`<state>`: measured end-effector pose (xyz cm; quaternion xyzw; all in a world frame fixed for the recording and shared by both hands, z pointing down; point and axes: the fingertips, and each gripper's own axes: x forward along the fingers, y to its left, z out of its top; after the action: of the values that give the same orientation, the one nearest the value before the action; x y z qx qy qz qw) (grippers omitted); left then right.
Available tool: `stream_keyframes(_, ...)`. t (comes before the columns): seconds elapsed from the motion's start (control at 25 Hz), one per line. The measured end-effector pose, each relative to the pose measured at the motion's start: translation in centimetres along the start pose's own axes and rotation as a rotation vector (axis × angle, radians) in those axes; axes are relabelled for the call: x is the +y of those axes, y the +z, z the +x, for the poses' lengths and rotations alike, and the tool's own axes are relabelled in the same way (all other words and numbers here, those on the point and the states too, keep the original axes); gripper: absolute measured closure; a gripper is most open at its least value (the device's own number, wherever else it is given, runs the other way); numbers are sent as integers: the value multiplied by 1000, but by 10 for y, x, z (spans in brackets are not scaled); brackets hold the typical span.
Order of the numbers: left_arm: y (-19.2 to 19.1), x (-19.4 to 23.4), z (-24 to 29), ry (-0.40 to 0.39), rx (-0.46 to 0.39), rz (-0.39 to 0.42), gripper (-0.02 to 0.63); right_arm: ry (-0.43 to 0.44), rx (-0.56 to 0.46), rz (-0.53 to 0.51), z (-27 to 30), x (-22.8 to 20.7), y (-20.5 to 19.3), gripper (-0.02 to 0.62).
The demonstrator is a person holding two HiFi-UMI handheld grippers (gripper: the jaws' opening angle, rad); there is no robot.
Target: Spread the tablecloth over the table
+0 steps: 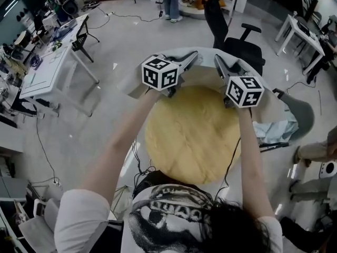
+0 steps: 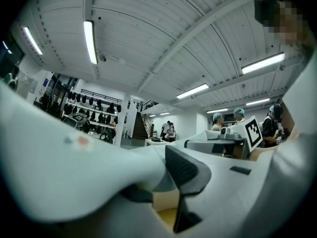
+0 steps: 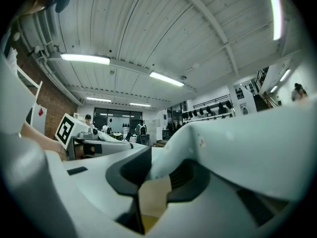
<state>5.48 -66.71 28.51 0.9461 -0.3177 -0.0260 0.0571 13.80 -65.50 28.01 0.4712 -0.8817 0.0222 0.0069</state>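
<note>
A round table with a yellow top (image 1: 192, 136) stands below me. A pale tablecloth (image 1: 206, 54) hangs stretched between my two grippers over the table's far edge. My left gripper (image 1: 192, 58) is shut on the cloth's edge. In the left gripper view the cloth (image 2: 74, 152) runs in from the left and is pinched at that gripper (image 2: 168, 185). My right gripper (image 1: 219, 62) is also shut on the cloth. In the right gripper view the cloth (image 3: 247, 148) comes in from the right and is pinched at that gripper (image 3: 157, 180). Both grippers point level, side by side.
A black office chair (image 1: 237, 41) stands just beyond the table. A white desk (image 1: 52, 67) with clutter is at the left. At the right a light blue cloth (image 1: 276, 130) lies beside a grey chair (image 1: 300, 112). A person (image 1: 171, 1) stands far back.
</note>
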Motion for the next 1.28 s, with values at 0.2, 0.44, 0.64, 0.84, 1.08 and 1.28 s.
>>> stream_keyframes(0.2,-35,-33,-41,41,0,-53,528,61,-5,106,-38,33,-32,506)
stream_keyframes(0.44,-71,-81,-91,80,5,-121,528,112,-2,248,-94,75,-65,514)
stream_keyframes(0.64,-106,-123,-126,127,-11,-196,528,159,24,334,-141,103,-99,520)
stream_keyframes(0.84,-140,-154,-155,174,22,-270,525,188,66,445,-180,126,-133,525)
stream_keyframes(1.08,-175,-182,-180,195,68,-338,522,187,107,568,-215,148,-169,532)
stream_keyframes(1.28,-212,-203,-194,204,93,-428,522,172,154,655,-242,158,-202,537)
